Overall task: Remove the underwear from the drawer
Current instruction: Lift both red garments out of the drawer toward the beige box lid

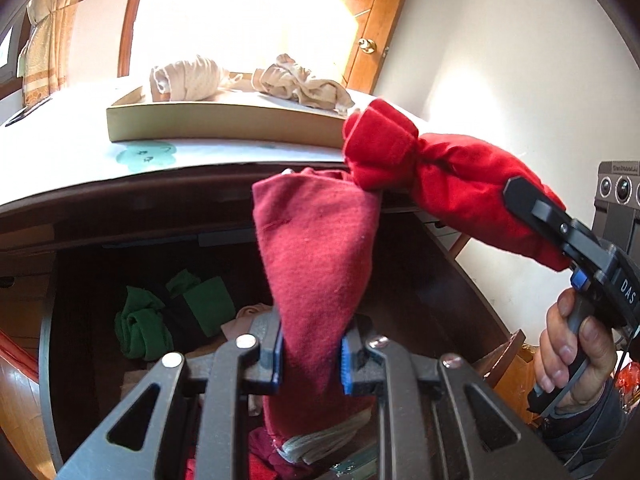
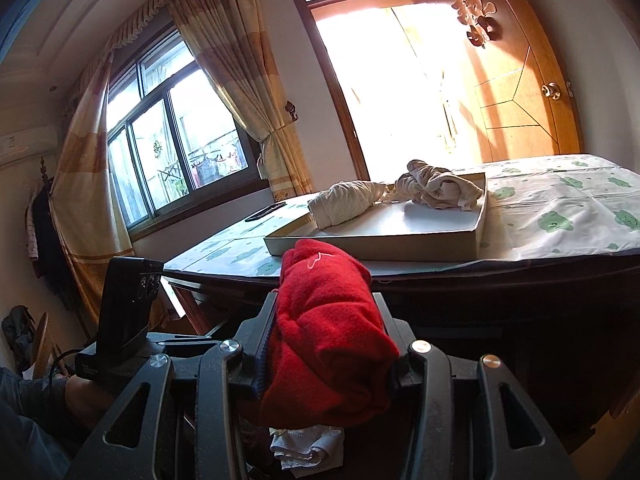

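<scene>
L tongs (image 1: 312, 360) are clamped narrow on a dark red underwear piece (image 1: 316, 248); blue pads (image 1: 346, 366) press the cloth from both sides, fabric standing up between them and trailing down below. It hangs over the open drawer (image 1: 80, 280), clear of the contents. R tongs (image 2: 326, 356) are closed on a bright red rolled underwear bundle (image 2: 328, 328), which fills the gap btw the fingers and bulges out past the tips. In the left wrist view the same bundle (image 1: 440, 184) is up at the surface edge, w/ a person's hand (image 1: 572, 356) wrapped round the handle of the R tool at lower right.

Still inside the drawer: green folded cloth (image 1: 172, 308) at left, plus something pale behind the dark red piece, too hidden to ID. Below the R tongs a bit of white cloth (image 2: 308, 444) shows.

On the surface (image 2: 560, 216), covered w/ a white sheet w/ green prints, sits a shallow tray (image 2: 400, 236). In it lie two beige bundles: a rolled one (image 2: 344, 200) at left, a crumpled one (image 2: 440, 188) at right, near each other. Behind: a curtained window (image 2: 176, 152) and a wooden door (image 2: 520, 92) w/ a round knob.
</scene>
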A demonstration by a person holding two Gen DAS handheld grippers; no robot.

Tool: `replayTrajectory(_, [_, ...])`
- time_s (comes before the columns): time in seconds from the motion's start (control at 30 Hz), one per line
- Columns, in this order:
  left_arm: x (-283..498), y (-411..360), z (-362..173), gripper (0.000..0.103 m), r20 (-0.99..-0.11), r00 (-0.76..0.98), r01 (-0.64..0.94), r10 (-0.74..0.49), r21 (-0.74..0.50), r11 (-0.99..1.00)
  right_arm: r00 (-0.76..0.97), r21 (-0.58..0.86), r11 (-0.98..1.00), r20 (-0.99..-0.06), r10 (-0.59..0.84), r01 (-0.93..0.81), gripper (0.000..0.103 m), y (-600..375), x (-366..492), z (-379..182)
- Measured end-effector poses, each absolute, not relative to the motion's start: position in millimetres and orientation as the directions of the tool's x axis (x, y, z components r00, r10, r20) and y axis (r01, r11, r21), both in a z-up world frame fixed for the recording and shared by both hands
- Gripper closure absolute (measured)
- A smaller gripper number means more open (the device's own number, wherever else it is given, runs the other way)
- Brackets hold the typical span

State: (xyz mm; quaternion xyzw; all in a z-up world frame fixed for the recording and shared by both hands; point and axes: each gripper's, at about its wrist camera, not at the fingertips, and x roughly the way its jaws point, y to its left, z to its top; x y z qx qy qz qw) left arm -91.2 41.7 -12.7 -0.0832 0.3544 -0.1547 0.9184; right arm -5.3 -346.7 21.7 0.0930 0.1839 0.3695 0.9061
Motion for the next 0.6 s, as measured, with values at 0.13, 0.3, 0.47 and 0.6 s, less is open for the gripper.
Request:
replayTrajectory(0.13, [-97,43,-8,0.085,-0.607,0.724,0.211,-0.328,-0.259,0.943,0.669,0.296,0.709,-0.24,0.703,-0.64,0.057,-348,-9,25])
replayTrajectory(0.3, [-107,48,2,0.085,-0.574,0.763,0.191,-0.297,-0.24,0.952,0.683,0.282,0.714,-0.214,0.698,-0.641,0.057,-351,-13,28])
replayTrajectory(0.47, [-113,49,4,0.085,-0.553,0.784,0.187,-0.283,-0.224,0.957,0.693,0.265,0.717,-0.193,0.695,-0.645,0.057,-352,-17,31])
replayTrajectory(0.6, [-113,49,5,0.085,-0.542,0.793,0.187,-0.277,-0.216,0.958,0.693,0.253,0.716,-0.19,0.696,-0.65,0.057,-350,-18,33])
